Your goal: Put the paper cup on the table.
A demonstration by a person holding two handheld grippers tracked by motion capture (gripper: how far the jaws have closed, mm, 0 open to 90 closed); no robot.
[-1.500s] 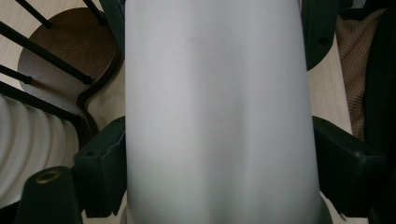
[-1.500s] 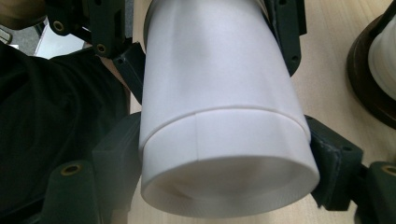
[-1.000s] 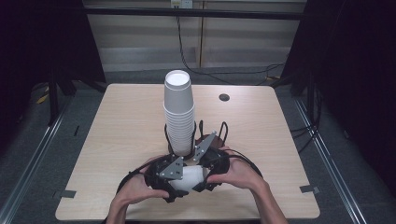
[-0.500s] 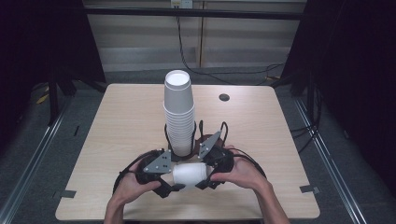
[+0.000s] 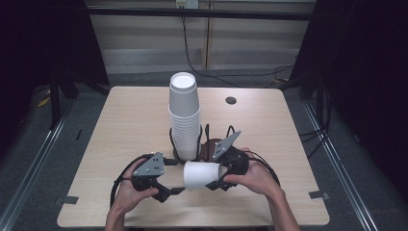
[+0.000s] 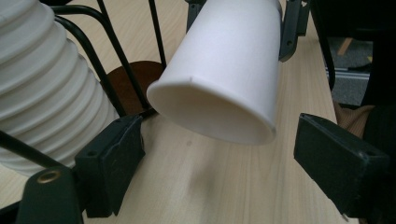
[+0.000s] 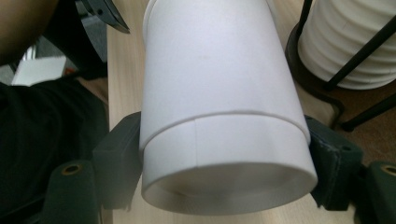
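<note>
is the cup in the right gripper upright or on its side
On its side. The white cup lies level between the shut jaws of the right gripper, its mouth turned toward the open left gripper.

The cup stack (image 5: 184, 115) stands in the wire holder (image 5: 204, 139) at the table (image 5: 120, 120) middle. The single cup (image 5: 201, 174) lies sideways before it, between left gripper (image 5: 166, 190) and right gripper (image 5: 219, 180).

The left gripper (image 5: 169, 188) has drawn back (jaws apart) from the cup (image 5: 201, 174)
</note>
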